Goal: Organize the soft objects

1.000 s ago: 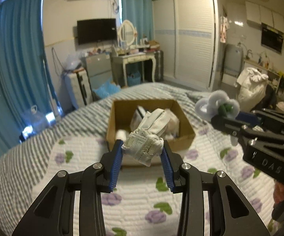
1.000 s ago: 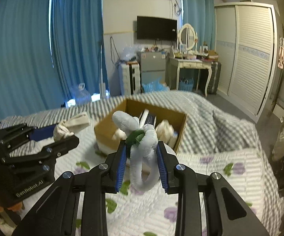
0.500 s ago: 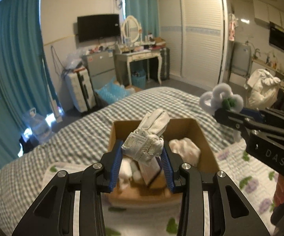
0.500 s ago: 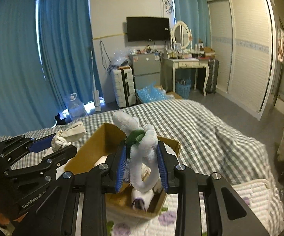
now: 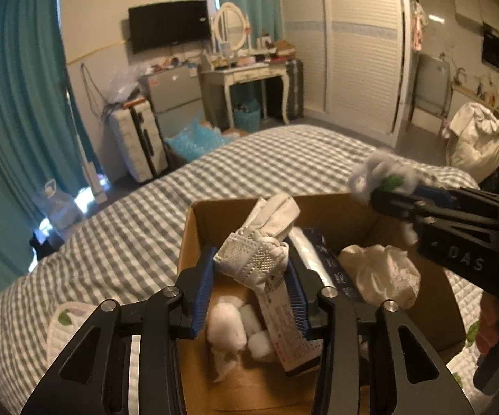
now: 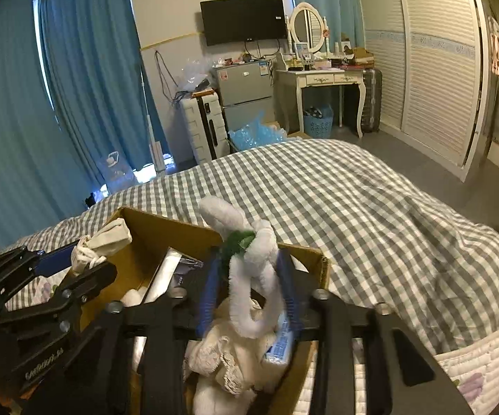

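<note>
Well, here is how things stand over the bed.
Box: the cardboard box (image 5: pixel 194 221) sits on the checked bedspread (image 5: pixel 118 242), open at the top and already partly filled.
In the box: white cotton balls (image 5: pixel 227 321), a crumpled lacy white cloth (image 5: pixel 380 276) and a dark flat packet (image 5: pixel 332 269) lie inside, so part of the tidying looks done.
Left tongs: the left tongs (image 5: pixel 251 292) are pinching a white mesh glove (image 5: pixel 259 242), which hangs just above the box interior, not yet let go.
Right tongs: the right tongs (image 6: pixel 249 294) are pinching a fluffy white looped toy with a green centre (image 6: pixel 252 276), also over the box, above the lacy cloth.
Left to do: by my reckoning both pieces only need lowering and releasing; they are held clear of the pile, not resting in it.
Beyond that: I cannot tell whether more soft things wait elsewhere; only a quilted floral mat (image 6: pixel 474 363) shows beside the box.
</note>
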Demonstrator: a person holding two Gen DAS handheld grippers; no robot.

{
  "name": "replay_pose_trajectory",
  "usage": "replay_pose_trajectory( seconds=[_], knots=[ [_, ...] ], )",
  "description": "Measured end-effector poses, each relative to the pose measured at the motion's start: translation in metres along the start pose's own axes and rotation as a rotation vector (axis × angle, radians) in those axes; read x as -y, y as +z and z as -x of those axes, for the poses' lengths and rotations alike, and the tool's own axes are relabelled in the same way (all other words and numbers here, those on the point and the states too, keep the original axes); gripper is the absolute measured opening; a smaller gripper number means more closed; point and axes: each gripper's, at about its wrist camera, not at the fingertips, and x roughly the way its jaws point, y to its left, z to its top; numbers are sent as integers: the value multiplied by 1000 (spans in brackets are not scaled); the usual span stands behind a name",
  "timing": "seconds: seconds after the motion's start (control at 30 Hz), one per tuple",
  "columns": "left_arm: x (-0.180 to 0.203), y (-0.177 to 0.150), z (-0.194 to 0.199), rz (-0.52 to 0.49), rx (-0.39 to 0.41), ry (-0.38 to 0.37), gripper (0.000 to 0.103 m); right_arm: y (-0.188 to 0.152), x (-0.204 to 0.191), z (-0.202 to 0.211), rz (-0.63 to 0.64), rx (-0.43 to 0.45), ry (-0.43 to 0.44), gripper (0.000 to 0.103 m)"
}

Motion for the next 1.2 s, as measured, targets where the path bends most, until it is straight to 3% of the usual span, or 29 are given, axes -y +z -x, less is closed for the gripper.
replay_pose_trajectory(
  seconds=[0.03, 0.1, 0.27, 0.4, 0.67, 0.77, 0.97, 1.1, 1.2],
  knots=[
    [0, 1, 0, -1, 0, 5, 49, -2, 2, 2, -9, 8, -10, 59],
    [0, 1, 2, 0, -20, 73, 74, 0, 1, 9, -18, 27, -18, 62],
    [-1, 4, 40, -6, 29, 116, 75, 8, -2, 51, -20, 59, -33, 62],
    [-5, 19, 103, 4, 111, 130, 75, 19, -8, 107, -8, 109, -51, 62],
    [-5, 45, 261, 17, 372, 162, 76, 35, -46, 284, 73, 309, -57, 62],
    [-3, 38, 318, 16, 481, 151, 84, 28, -59, 347, 109, 398, -92, 64],
    [5, 6, 397, -14, 635, 115, 85, -1, -72, 422, 113, 505, -113, 83],
    [8, -21, 417, -14, 691, 188, 86, -37, -81, 437, 106, 509, -108, 101],
    [-2, -38, 416, 23, 689, 158, 88, -68, -84, 438, 91, 508, -74, 103]
  ],
)
